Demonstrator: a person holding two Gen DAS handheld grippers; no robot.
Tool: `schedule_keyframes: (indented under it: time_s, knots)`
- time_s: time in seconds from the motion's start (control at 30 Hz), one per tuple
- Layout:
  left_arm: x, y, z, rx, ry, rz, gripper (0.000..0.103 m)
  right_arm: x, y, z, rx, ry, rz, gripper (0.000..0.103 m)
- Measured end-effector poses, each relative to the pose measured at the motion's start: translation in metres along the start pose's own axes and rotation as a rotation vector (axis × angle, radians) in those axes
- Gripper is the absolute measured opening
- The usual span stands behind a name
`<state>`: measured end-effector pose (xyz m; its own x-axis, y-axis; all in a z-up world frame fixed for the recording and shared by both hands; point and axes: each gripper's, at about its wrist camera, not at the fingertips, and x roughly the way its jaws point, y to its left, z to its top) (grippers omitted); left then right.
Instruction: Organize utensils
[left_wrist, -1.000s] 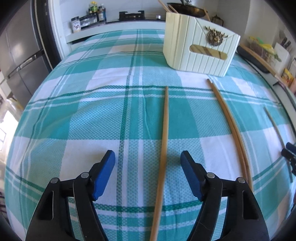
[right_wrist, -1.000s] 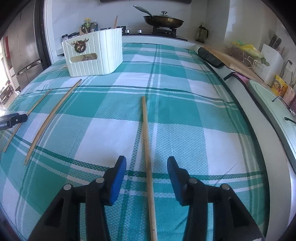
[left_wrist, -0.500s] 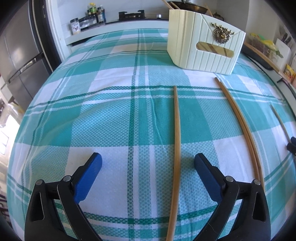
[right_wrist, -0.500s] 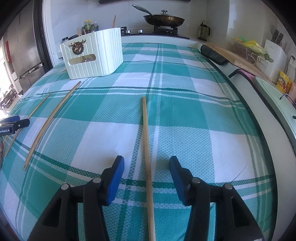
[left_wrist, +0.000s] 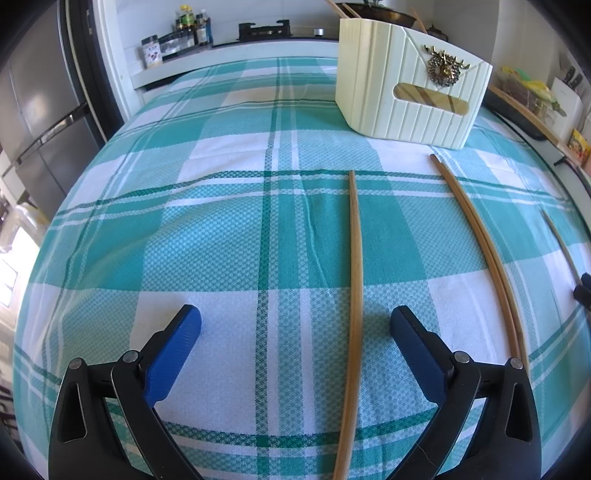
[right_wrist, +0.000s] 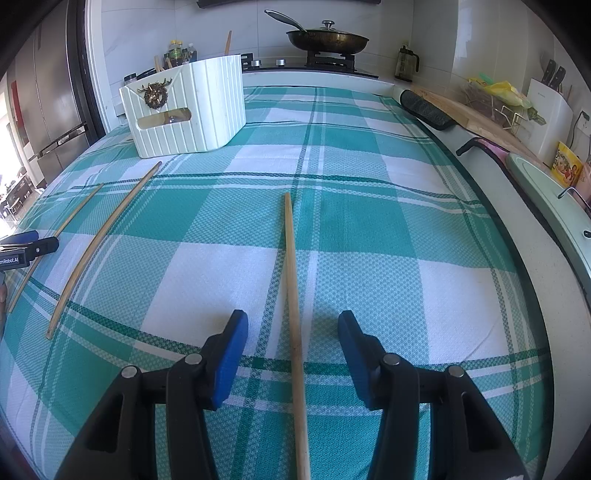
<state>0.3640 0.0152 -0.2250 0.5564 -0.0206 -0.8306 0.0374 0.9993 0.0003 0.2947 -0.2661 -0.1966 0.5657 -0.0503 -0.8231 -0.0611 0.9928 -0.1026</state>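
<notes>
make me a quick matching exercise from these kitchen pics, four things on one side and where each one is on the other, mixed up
Things:
1. frying pan
2. cream basket
3. chopstick
4. knife block

Places:
A. flat on the checked cloth, between the right hand-held gripper's open blue pads
B. on the stove at the back
C. on the counter at the far right
D. standing on the cloth, at the far left

Pairs: 1-B, 2-D, 3-A, 4-C

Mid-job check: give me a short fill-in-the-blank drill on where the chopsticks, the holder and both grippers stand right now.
1. The ribbed cream plastic holder box stands on the ____-and-white checked tablecloth.
2. One thin bamboo chopstick lies between the left gripper's ____ pads.
3. The right gripper's jaws are ____ around another chopstick, not pressing it.

Missing words: teal; blue; open
</notes>
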Motion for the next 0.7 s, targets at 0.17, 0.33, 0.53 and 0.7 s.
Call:
schedule_keyframes:
  time_s: [0.17, 0.33, 0.53, 0.7]
  knots:
    - [0.0001, 0.0006, 0.0, 0.001, 0.0, -0.001, 0.102, 0.0, -0.0002, -0.0002, 0.0, 0.0, 0.0, 0.052]
    - [0.0004, 0.001, 0.0001, 0.0, 0.001, -0.001, 0.102, 0.0001, -0.0001, -0.0002, 0.0, 0.0, 0.0, 0.052]
    - [0.0004, 0.0011, 0.0, 0.0, 0.002, -0.002, 0.102, 0.0001, 0.0001, -0.0003, 0.0, 0.0, -0.001, 0.052]
    - [0.0013, 0.0031, 0.0003, 0.032, 0.032, -0.025, 0.102, 0.0, -0.0002, -0.0005, 0.004, 0.001, 0.004, 0.052]
